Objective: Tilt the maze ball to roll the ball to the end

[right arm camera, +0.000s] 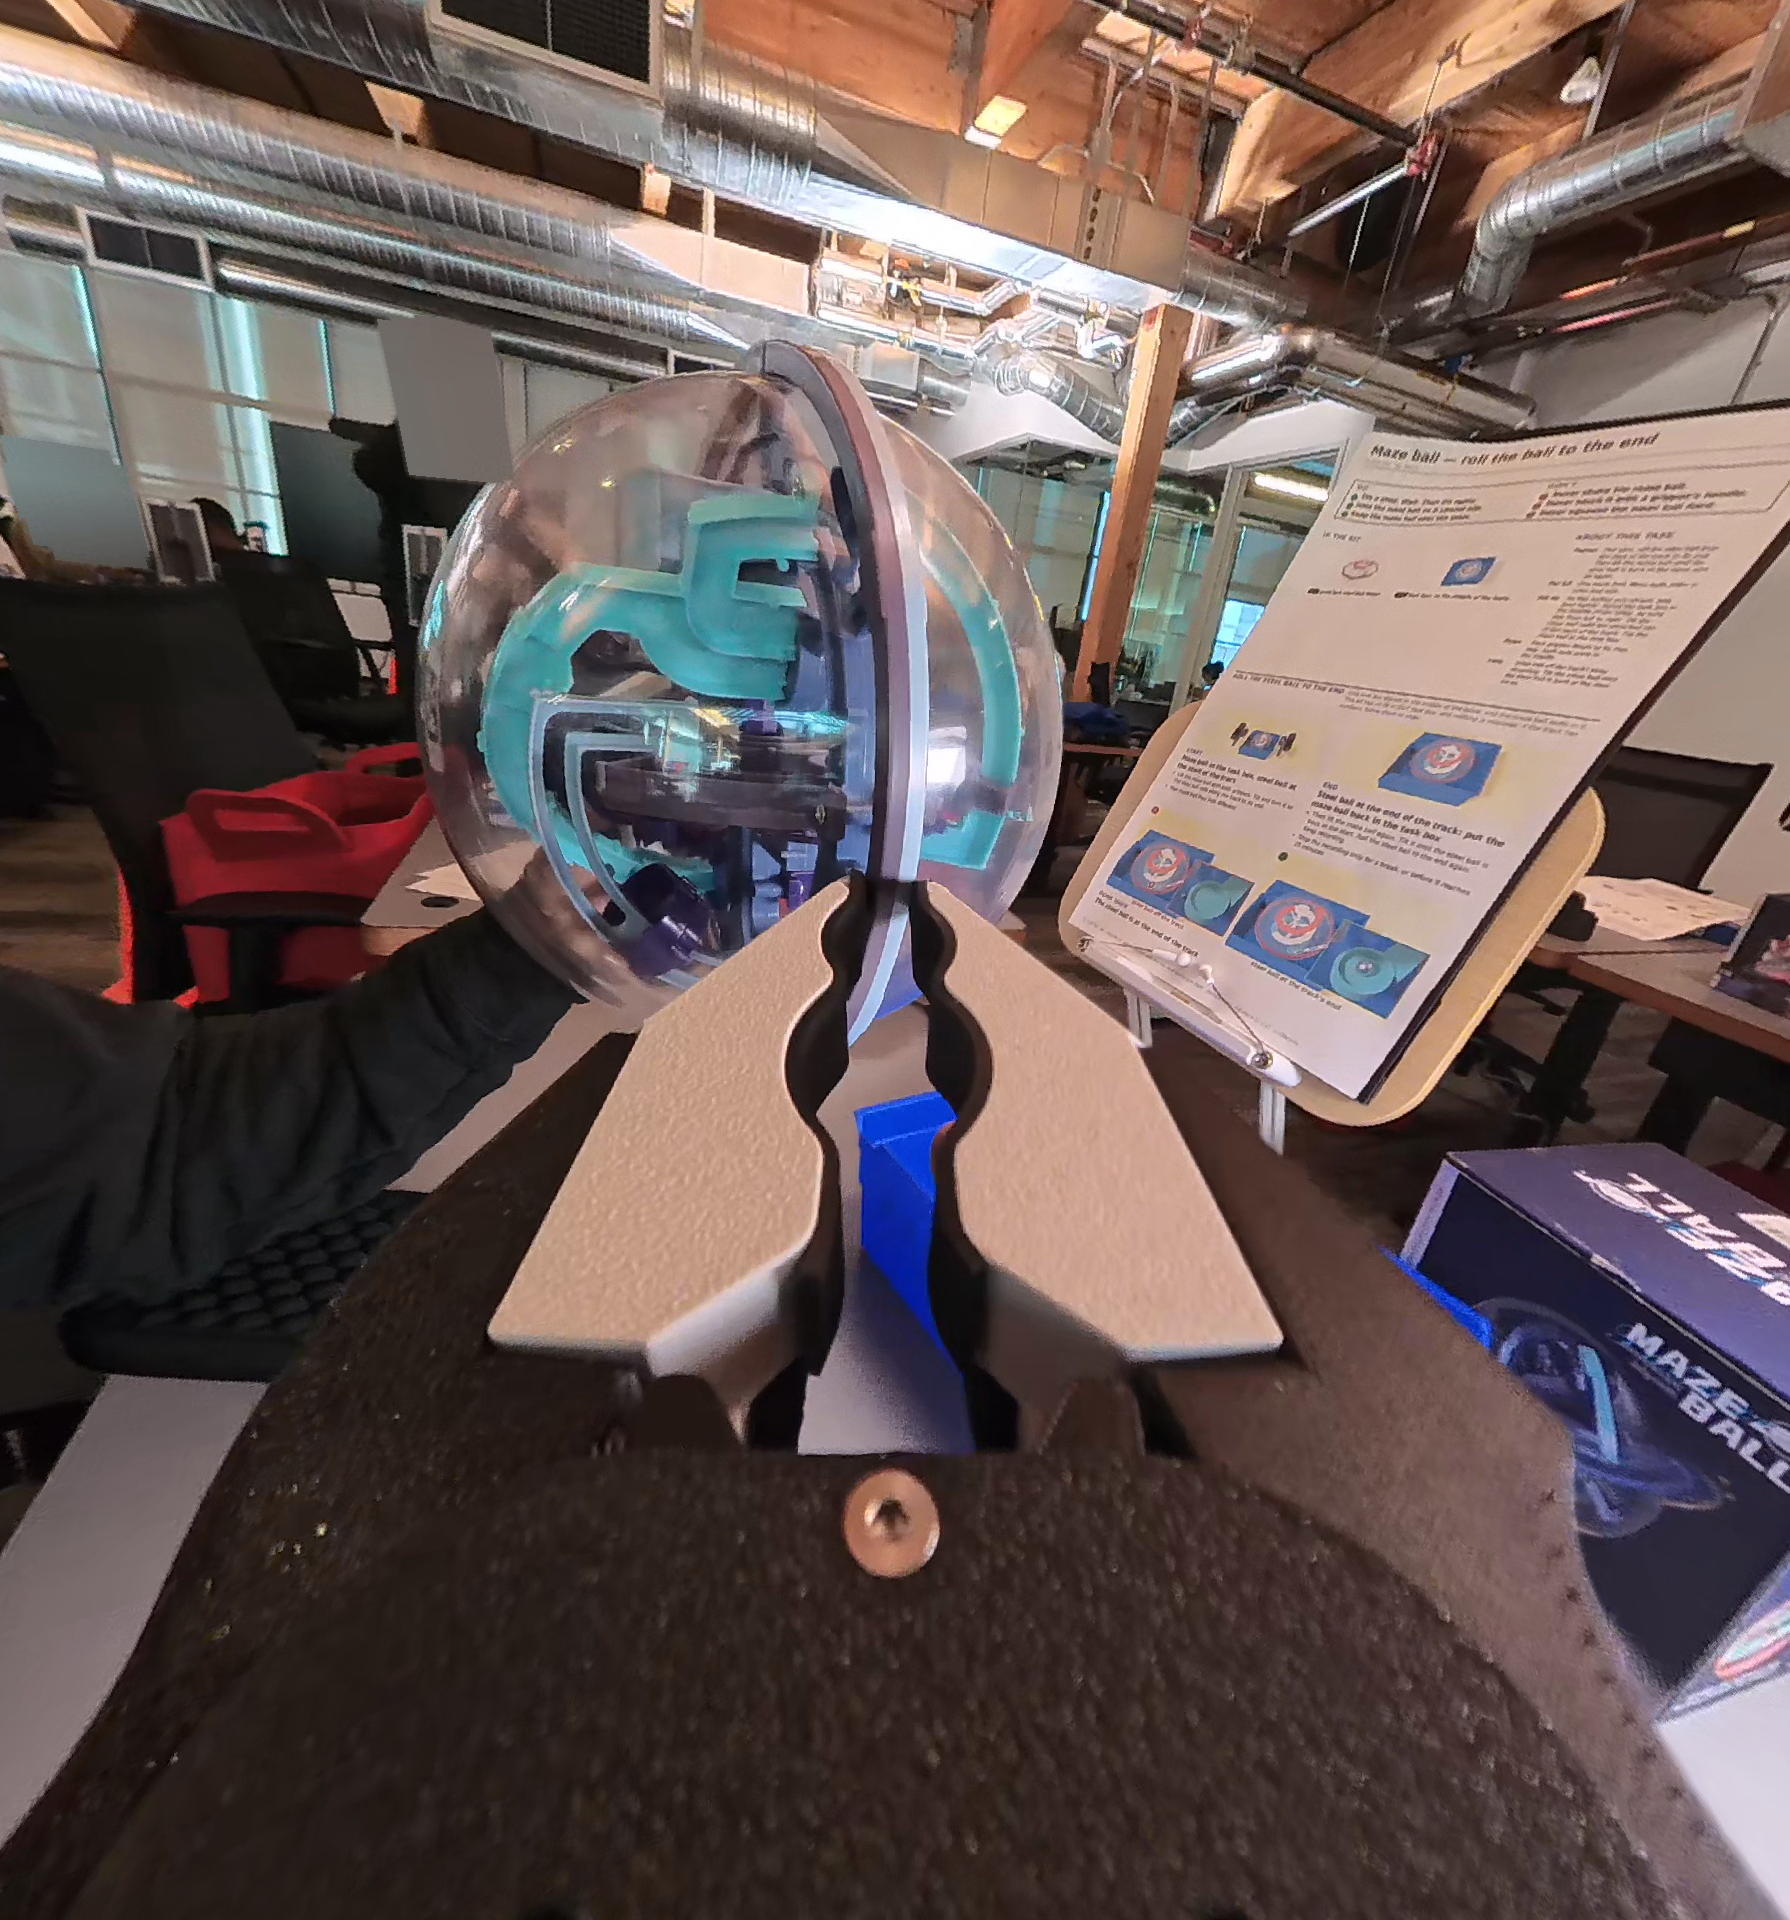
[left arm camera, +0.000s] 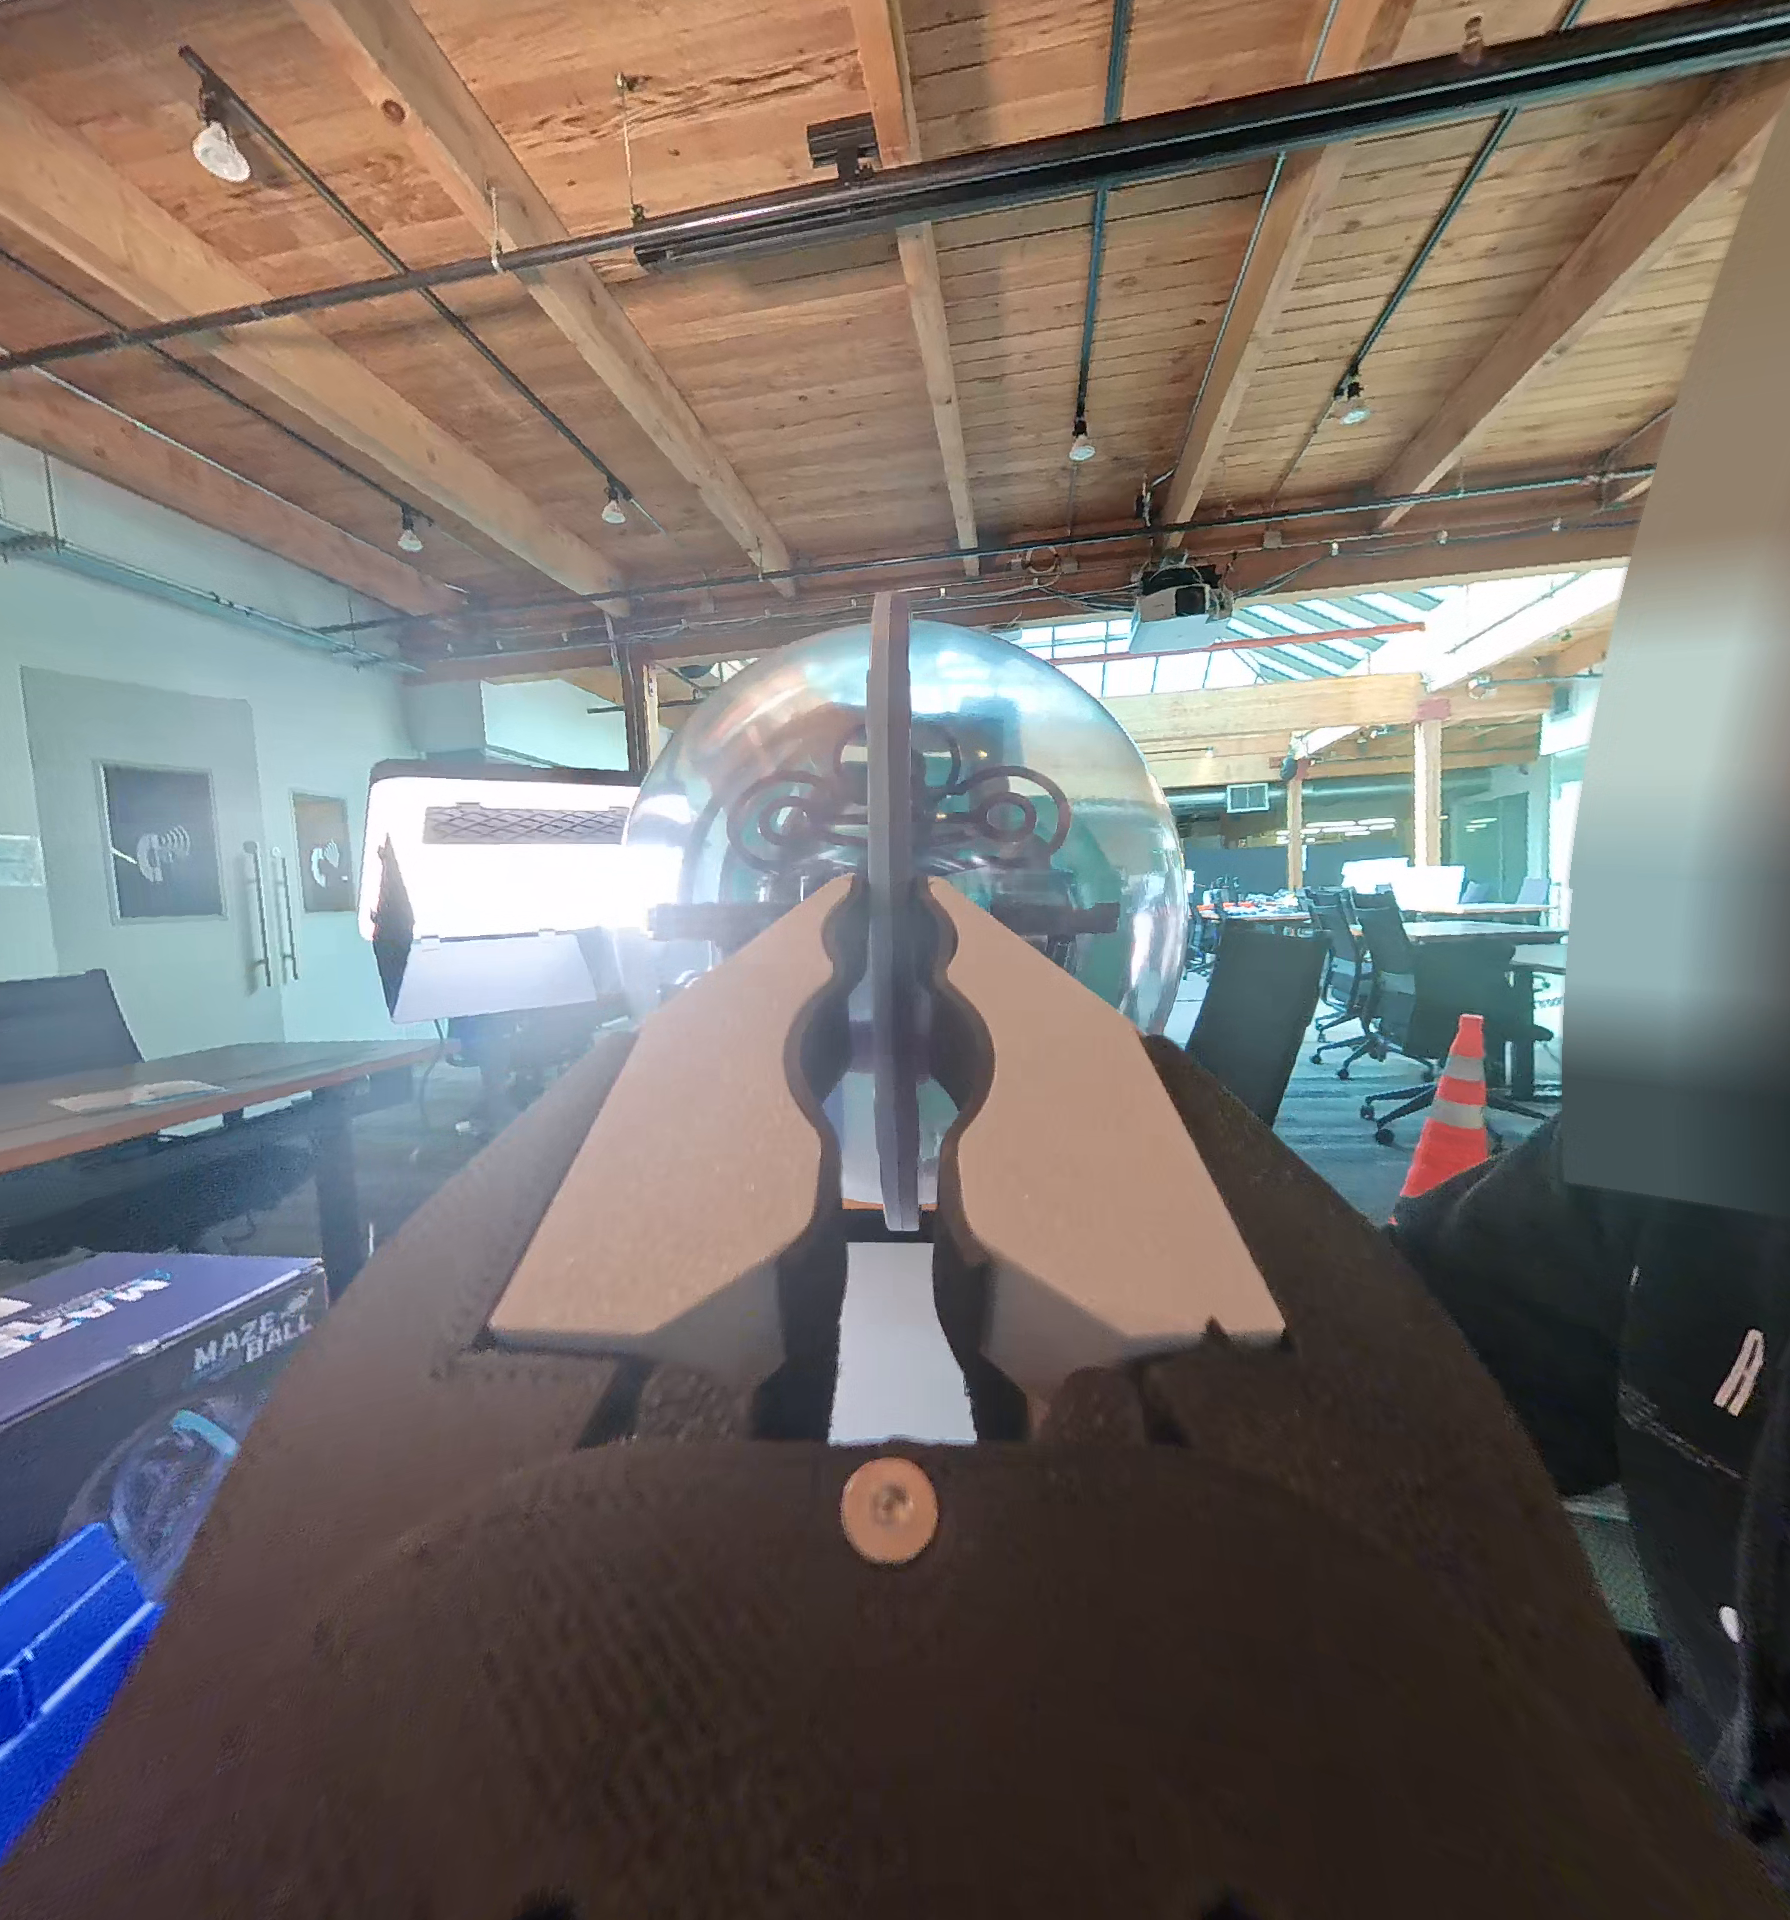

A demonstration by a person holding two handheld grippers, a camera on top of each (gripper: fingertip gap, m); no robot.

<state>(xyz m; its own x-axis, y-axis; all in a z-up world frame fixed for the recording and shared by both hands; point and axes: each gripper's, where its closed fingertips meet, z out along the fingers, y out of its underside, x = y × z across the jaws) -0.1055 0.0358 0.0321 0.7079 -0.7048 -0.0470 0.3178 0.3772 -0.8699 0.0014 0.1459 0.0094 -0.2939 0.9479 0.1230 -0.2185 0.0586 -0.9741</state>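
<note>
Holding the maze ball (right arm camera: pixel 735 675) up in the air, both grippers pinch the flat grey ring that runs round its middle. The left gripper (left arm camera: pixel 893 904) has its jaws clamped on the ring's thin edge, and the right gripper (right arm camera: pixel 883 894) has its jaws clamped on the ring too, at another spot. The maze ball sits just past the tips of both, above the blue box (right arm camera: pixel 901 1143) on the bench (right arm camera: pixel 91 1455). I cannot see the little steel ball inside, so I cannot tell how far along it is. To do this step well, I think the two grippers should turn together, slowly, in small tips, so the little ball rolls along the teal track (right arm camera: pixel 579 665) and does not jump off. The pinch should stay firm but gentle, since the ring is thin and could slip out. Counting things: one maze ball, two grippers, one blue box under the maze ball, one dark printed carton (right arm camera: pixel 1639 1382) right of the maze ball, one page of pictures on a stand (right arm camera: pixel 1442 748) right of it, and one orange cone (left arm camera: pixel 1454 1112).
</note>
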